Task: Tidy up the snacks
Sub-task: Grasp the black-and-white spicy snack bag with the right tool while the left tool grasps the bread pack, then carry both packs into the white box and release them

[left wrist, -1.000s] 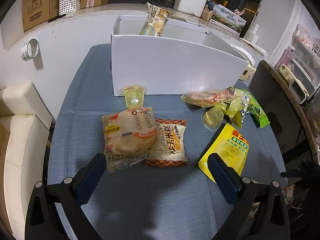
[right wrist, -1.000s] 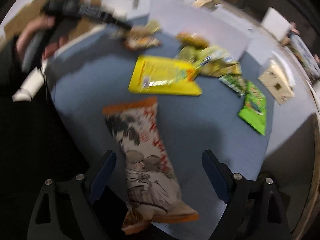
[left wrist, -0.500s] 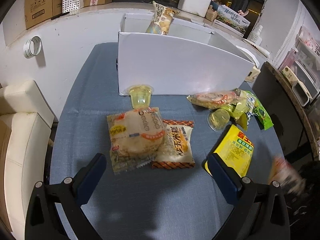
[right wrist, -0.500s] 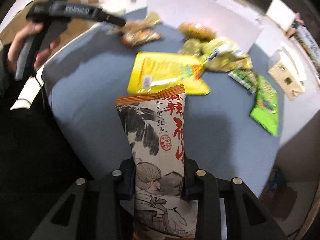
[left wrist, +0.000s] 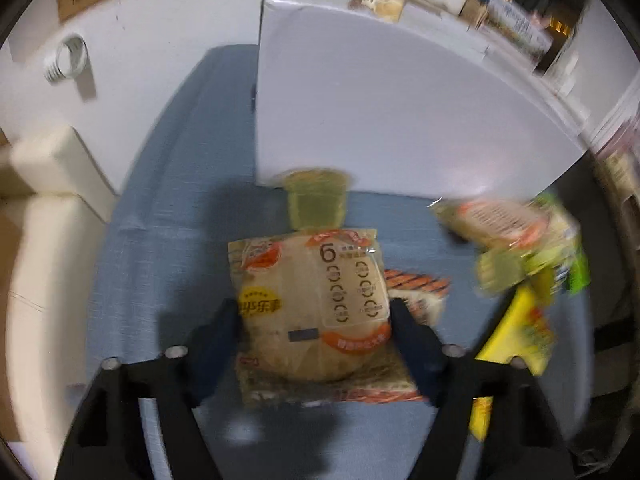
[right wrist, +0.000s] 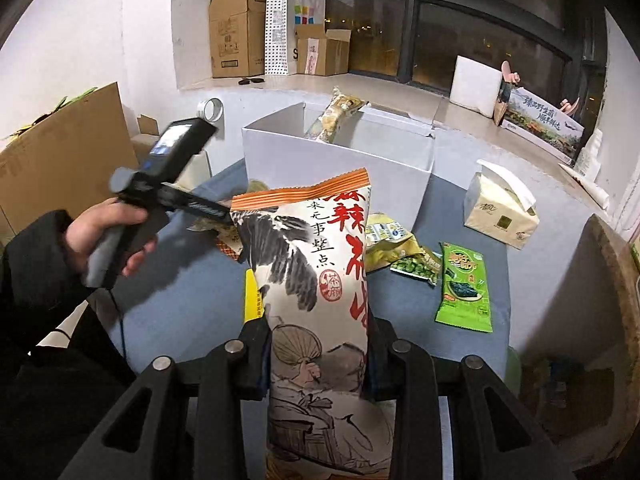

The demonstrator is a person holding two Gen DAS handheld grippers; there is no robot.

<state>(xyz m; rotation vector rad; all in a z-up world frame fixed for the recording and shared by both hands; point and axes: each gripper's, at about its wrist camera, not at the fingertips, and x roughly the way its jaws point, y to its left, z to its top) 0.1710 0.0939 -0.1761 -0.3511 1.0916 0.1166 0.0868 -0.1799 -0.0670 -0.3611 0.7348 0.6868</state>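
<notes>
My right gripper is shut on a tall white snack bag with ink drawing and red characters, held upright above the blue table. My left gripper has its fingers against both sides of a round bread packet lying on the blue cloth; the view is blurred. The left gripper also shows in the right wrist view, held by a hand. A white box stands behind, with one snack bag standing inside.
A jelly cup sits by the box. An orange-edged packet, a yellow bag and green packets lie to the right. A tissue pack stands at the far right. Cardboard boxes line the sill.
My left gripper moved forward and closed around the round bread packet. My right gripper, holding the white bag, lifted and now faces the box.
</notes>
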